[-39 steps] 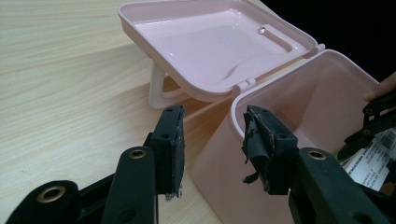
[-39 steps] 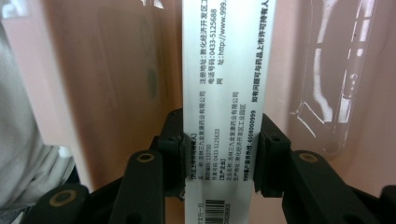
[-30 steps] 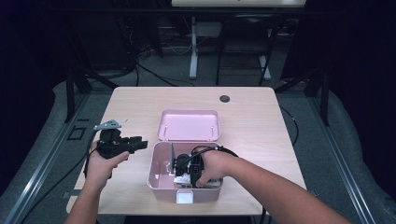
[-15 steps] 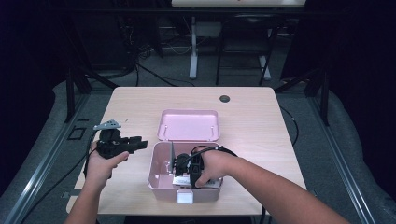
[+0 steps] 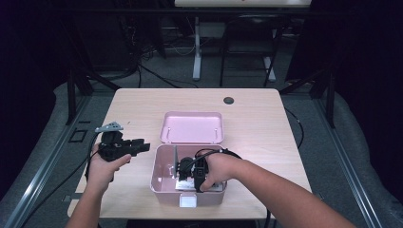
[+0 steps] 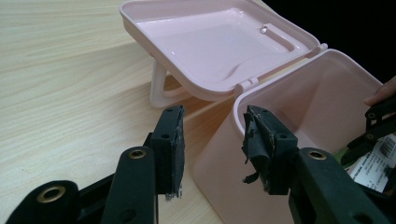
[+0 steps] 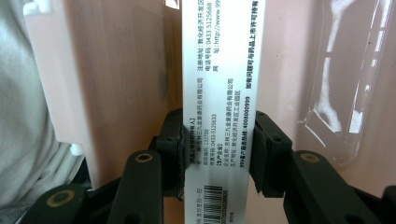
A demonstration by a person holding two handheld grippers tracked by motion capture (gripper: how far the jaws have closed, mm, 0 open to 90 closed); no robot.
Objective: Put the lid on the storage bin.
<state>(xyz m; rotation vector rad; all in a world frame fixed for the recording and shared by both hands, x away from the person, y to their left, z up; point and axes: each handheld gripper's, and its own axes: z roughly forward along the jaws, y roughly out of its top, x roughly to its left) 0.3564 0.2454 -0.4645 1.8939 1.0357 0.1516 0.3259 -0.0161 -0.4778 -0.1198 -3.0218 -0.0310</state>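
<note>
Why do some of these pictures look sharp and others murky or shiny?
High view: the table is lit, the room around it dark. Left gripper view: the pink box is sharp, its open lid glossy. Right gripper view: the printed packet is crisp, and clear plastic beside it glares.

Carton (image 7: 219, 93) inside box (image 5: 161, 178)

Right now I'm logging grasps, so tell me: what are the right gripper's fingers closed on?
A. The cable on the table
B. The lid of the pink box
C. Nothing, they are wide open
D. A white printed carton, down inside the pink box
D: in the right gripper view the right gripper has a pad on each side of the white printed carton, with the pink box around it.
</note>
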